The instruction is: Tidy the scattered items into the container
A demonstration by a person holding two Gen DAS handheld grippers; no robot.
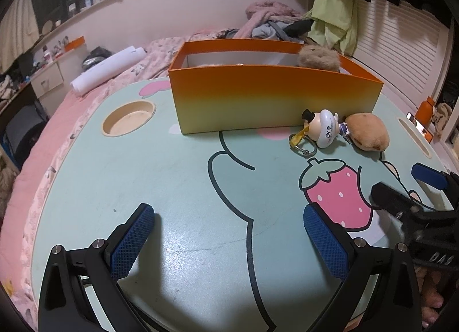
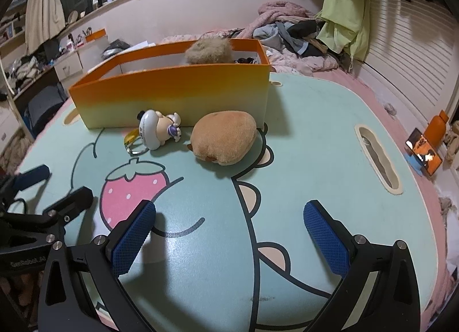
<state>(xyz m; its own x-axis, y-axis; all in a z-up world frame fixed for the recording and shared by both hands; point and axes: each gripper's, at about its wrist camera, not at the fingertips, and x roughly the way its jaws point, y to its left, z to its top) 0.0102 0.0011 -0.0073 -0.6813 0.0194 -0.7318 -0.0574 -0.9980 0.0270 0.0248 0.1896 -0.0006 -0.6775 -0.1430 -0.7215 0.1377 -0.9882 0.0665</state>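
**Two toys lie outside the box, both claws empty**

The left claw (image 1: pixel 229 234) hangs low over the mint-green worktop (image 1: pixel 172 177) with its blue-padded fingers spread wide and nothing between them. The right claw (image 2: pixel 229 234) is likewise wide apart and holds nothing; it hovers above the printed cartoon figure, just beside the left one, which shows at the left edge of the right wrist view.

The orange-to-yellow box (image 1: pixel 272 97) stands toward the far side of the worktop. A fluffy brown plush (image 1: pixel 318 56) sits inside it at the right end, poking above the rim. Two items lie on the worktop close against the box's front wall: a white figurine keychain (image 1: pixel 324 128) on its side, with a yellow strap and a metal clip, and a tan plush toy (image 1: pixel 367 132) just to its right, the two nearly touching. A pink strawberry print (image 1: pixel 338 194) lies between these toys and the claws. A round cup recess (image 1: pixel 129 117) is sunk into the worktop left of the box.
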